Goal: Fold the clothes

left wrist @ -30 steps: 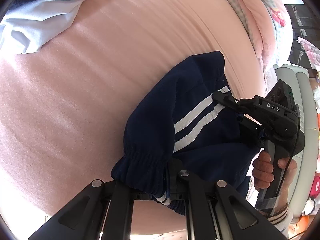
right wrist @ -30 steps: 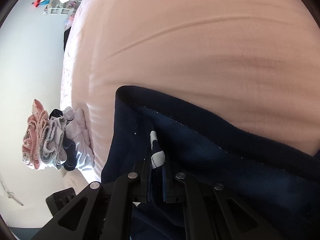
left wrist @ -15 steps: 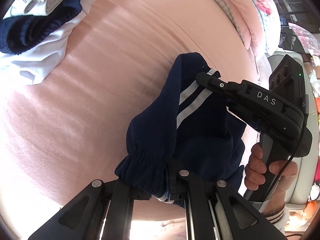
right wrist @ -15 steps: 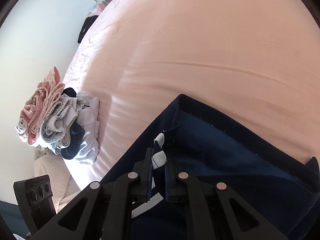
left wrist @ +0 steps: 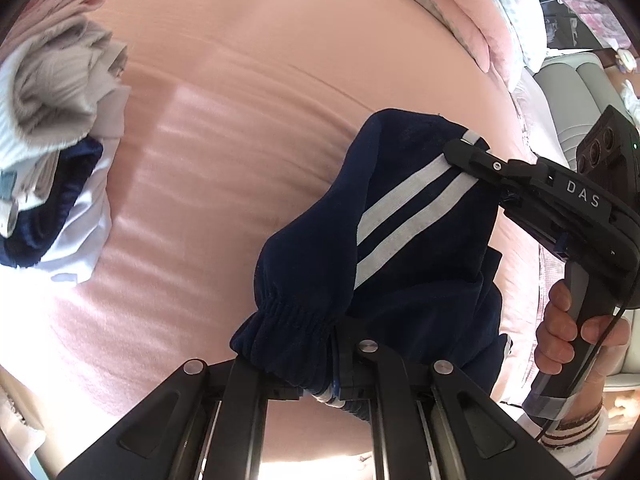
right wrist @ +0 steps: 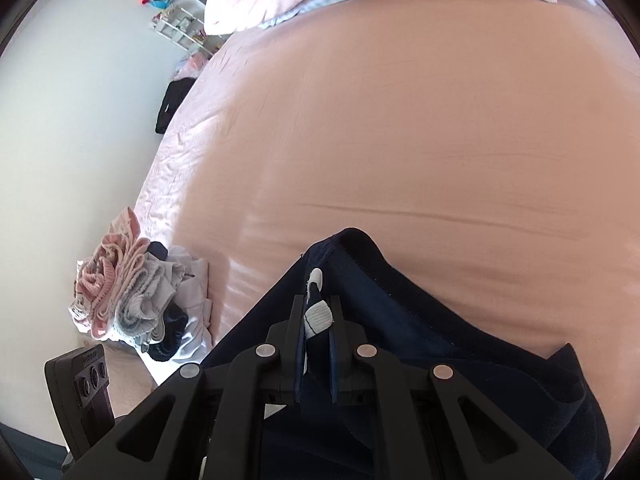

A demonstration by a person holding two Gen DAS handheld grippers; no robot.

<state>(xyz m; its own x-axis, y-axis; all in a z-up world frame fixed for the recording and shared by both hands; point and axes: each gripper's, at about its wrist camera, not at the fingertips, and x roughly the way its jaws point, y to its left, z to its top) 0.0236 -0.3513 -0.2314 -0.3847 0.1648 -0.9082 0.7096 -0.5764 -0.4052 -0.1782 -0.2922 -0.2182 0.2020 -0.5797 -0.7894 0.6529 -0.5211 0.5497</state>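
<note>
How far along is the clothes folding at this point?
Done: a pile of clothes sits at the edge of the pink bed. In hand: the left gripper and the right gripper both clamp the navy striped trousers, lifted. Left: laying and folding them.

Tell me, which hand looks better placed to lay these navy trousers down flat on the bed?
Neither alone, I'd guess. The left gripper pinches the elastic cuff and the right gripper pinches the navy trousers at another edge, both above the pink bed.
</note>
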